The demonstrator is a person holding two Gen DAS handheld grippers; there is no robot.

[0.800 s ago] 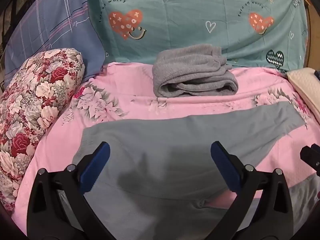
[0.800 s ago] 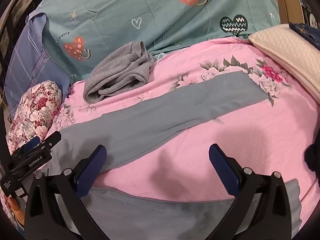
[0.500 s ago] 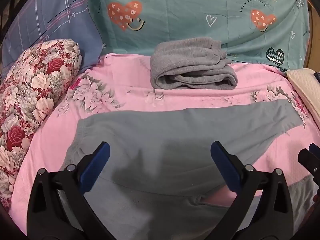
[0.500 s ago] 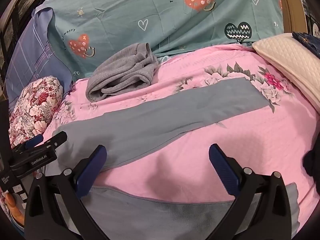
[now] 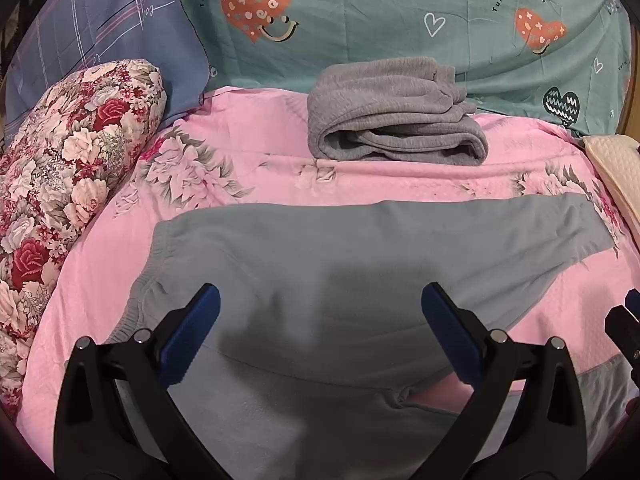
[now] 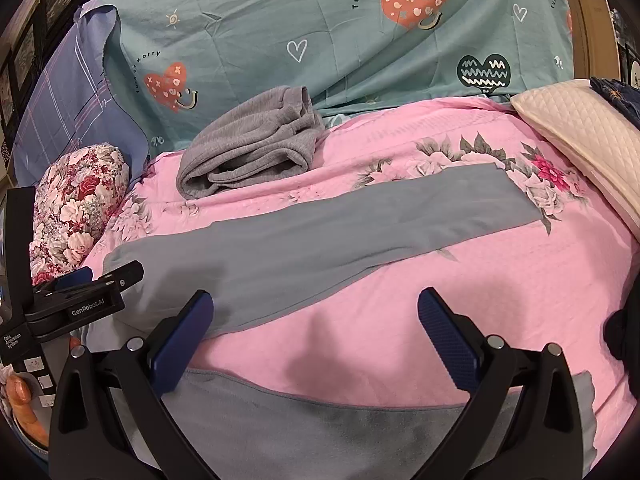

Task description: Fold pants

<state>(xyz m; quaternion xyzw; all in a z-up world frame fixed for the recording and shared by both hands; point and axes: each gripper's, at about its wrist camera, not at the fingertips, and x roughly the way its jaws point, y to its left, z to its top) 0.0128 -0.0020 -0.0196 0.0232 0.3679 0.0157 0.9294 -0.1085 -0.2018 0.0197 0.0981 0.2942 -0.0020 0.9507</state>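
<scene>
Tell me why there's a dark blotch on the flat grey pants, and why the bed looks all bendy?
Left wrist view: the blotch is a shadow falling on the flat blue-grey pants between the open left gripper fingers. Right wrist view: a softer shadow lies on the pink floral bedsheet ahead of the open right gripper. Both views: the fisheye lens curves the bed and darkens the corners; the focus looks sharp.

my left gripper (image 5: 320,316) stands wide open, its blue-padded fingers (image 5: 192,332) angled out toward 11 and 1 o'clock, nothing between them. my right gripper (image 6: 314,316) is spread just as wide, with nothing in it. in the right wrist view the left gripper (image 6: 86,294) sits at 9 o'clock, a fingertip of my hand (image 6: 20,390) showing below it.
</scene>
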